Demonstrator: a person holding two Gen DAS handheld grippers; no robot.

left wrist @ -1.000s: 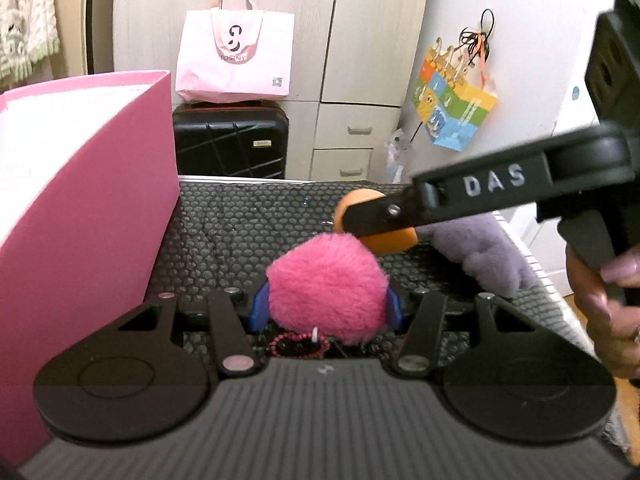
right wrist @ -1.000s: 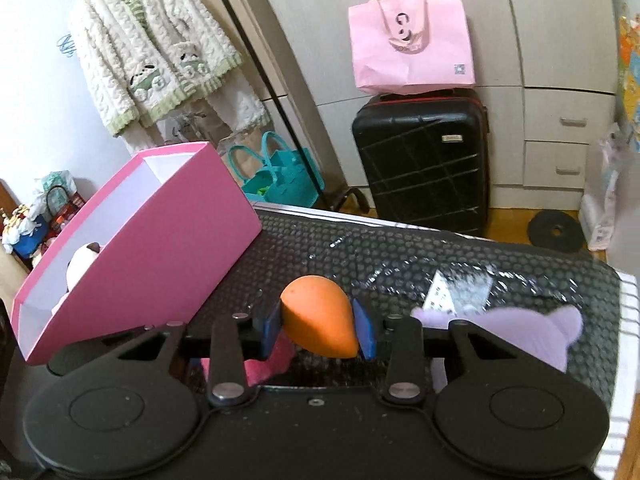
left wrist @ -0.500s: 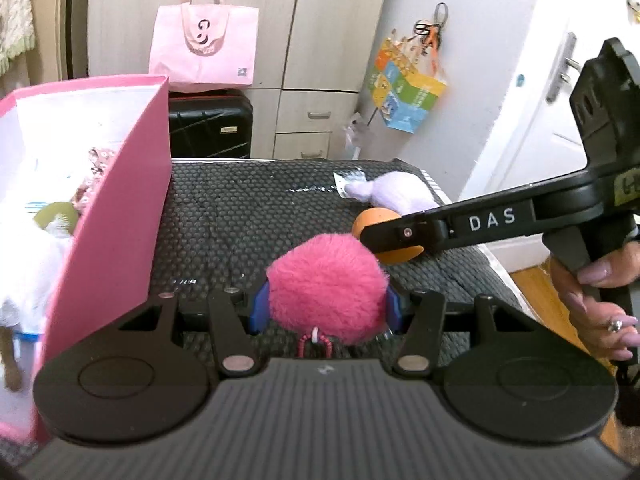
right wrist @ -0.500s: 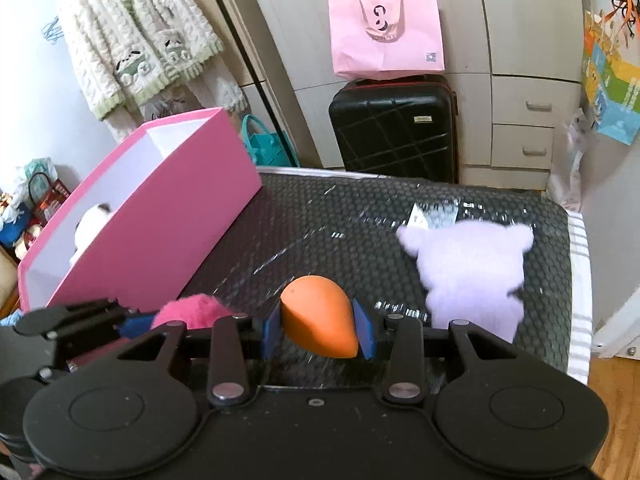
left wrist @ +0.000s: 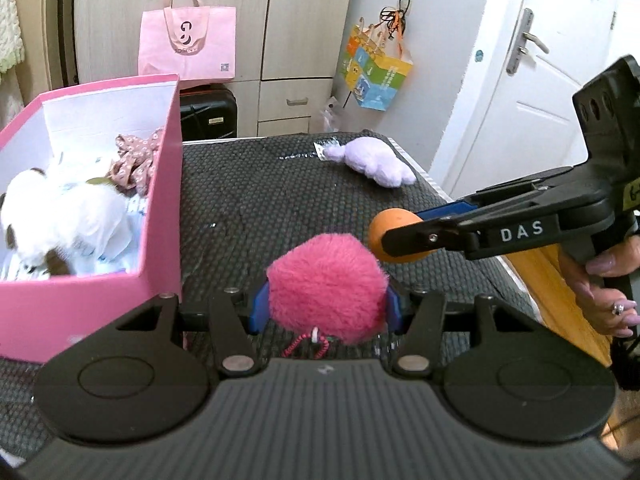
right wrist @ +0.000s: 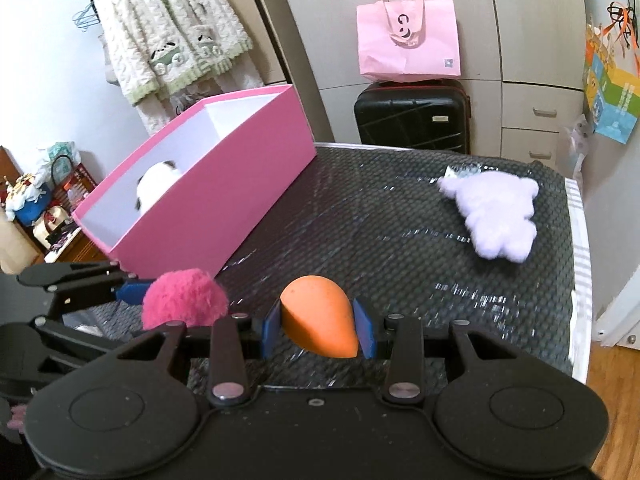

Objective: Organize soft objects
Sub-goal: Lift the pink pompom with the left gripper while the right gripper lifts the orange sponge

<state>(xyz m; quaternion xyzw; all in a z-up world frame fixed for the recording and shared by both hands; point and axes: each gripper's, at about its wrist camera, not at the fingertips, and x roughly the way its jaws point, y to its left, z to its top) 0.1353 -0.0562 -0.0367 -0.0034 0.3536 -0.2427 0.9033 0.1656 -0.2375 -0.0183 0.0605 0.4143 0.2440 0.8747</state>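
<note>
Two handheld grippers hover above a dark textured table (right wrist: 400, 216). Closed between its blue pads, the left gripper (left wrist: 325, 307) holds a fluffy pink pom-pom (left wrist: 326, 284); the right gripper (right wrist: 318, 327) likewise clamps an orange teardrop sponge (right wrist: 318, 326). Left of both stands an open pink box (left wrist: 160, 184) with a white plush toy (left wrist: 76, 216) and floral scrunchie (left wrist: 136, 160) inside. Farther right, a lilac plush (right wrist: 494, 212) lies flat on the table.

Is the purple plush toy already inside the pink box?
No, the purple plush toy lies flat on the black mat, well apart from the pink box.
</note>
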